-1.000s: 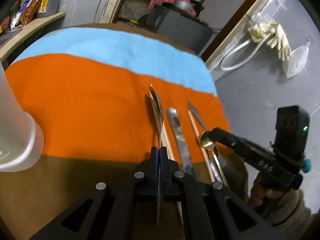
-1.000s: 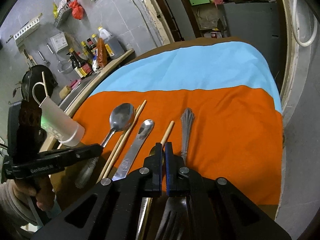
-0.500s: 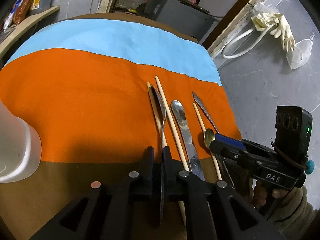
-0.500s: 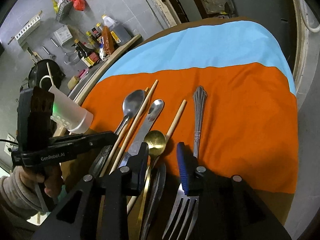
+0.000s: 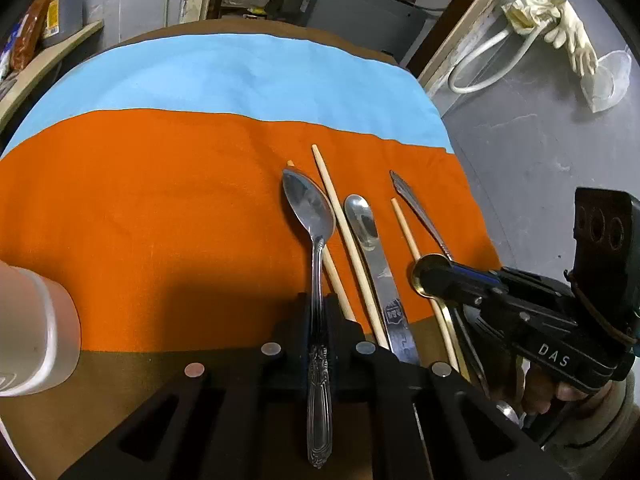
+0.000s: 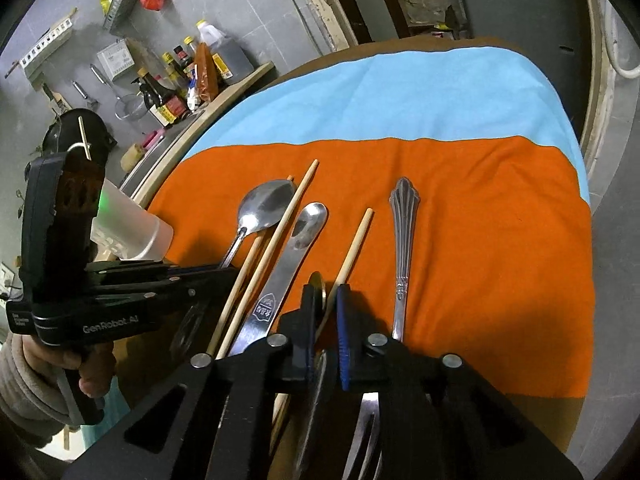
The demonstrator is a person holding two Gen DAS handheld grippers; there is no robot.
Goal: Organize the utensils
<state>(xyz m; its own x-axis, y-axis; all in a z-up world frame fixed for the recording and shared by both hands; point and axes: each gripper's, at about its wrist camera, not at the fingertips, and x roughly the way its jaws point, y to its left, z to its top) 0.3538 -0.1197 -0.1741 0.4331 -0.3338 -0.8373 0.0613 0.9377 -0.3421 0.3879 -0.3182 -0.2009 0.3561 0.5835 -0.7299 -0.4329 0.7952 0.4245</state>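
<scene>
Utensils lie side by side on the orange cloth (image 5: 160,200): a large steel spoon (image 5: 310,208), chopsticks (image 5: 344,232), a flat steel spoon (image 5: 366,228), another chopstick (image 5: 406,228), a gold spoon (image 5: 420,280) and a fork with ornate handle (image 6: 403,216). My left gripper (image 5: 318,304) is open with the large spoon's handle lying between its fingers. My right gripper (image 6: 326,304) is open around the gold spoon (image 6: 318,292), its bowl on edge between the fingers.
A white cup-like holder (image 5: 32,332) stands at the left on the brown table; it also shows in the right wrist view (image 6: 132,228). A shelf with sauce bottles (image 6: 188,80) is behind. The table's right edge drops to grey floor (image 5: 540,140).
Both grippers opened from shut. The large spoon, held on edge a second ago, now lies flat. The right gripper opened wide, then narrowed around the gold spoon.
</scene>
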